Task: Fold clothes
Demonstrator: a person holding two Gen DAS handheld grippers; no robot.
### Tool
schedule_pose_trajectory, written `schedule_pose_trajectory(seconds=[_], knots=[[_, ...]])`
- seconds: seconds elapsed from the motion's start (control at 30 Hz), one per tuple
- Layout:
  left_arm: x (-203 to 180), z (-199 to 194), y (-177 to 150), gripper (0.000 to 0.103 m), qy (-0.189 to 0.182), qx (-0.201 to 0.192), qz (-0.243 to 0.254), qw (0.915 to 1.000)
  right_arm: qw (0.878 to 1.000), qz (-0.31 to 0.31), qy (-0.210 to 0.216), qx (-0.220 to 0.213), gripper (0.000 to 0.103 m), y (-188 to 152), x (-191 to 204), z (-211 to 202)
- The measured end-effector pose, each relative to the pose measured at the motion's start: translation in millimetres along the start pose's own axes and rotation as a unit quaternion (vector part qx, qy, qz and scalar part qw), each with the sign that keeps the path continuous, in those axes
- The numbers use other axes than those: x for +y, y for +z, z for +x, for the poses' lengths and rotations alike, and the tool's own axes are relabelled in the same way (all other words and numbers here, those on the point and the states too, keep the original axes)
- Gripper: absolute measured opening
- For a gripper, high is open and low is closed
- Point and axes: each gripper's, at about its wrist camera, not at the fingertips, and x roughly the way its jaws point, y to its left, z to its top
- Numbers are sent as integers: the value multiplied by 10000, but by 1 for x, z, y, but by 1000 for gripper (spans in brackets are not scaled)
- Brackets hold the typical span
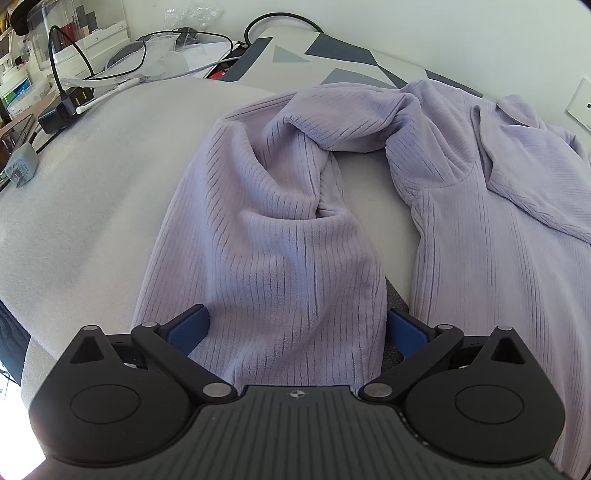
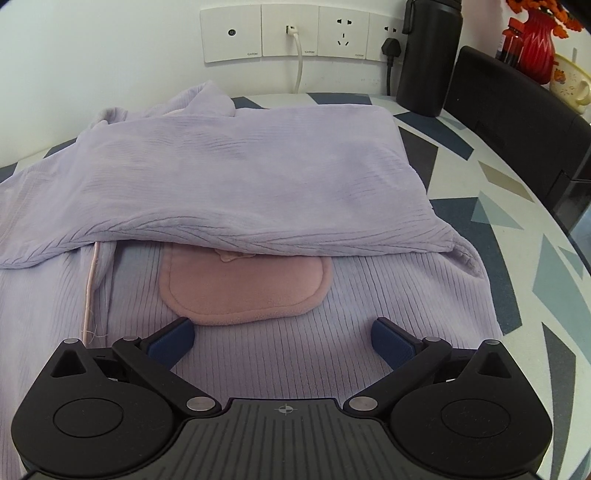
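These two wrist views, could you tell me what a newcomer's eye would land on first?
The lilac ribbed garment fills both views, spread over the table, one sleeve running back between the open fingers of the left gripper. In the right wrist view a pink pocket peeks out from under a folded-over layer, just ahead of the open right gripper. Behind, a row of wall sockets and a black bottle stand out.

One lilac ribbed fleece garment (image 1: 280, 236) lies spread out, with one pink fleece pocket patch (image 2: 245, 288) on it. Two black grippers with blue pads: the left gripper (image 1: 297, 325) and the right gripper (image 2: 282, 338). Four white wall socket plates (image 2: 231, 35) in a row, two plugs in them. One tall black bottle (image 2: 428, 55), one red ribbed vase (image 2: 537, 40).
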Motion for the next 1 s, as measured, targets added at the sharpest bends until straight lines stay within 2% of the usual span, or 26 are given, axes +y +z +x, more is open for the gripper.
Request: schedule_pose_trajectory(seconds=[1.0], knots=[[2,-1,-3,103,-161,-220,186,9995,9999,41,-51,126,102,3,1,1]])
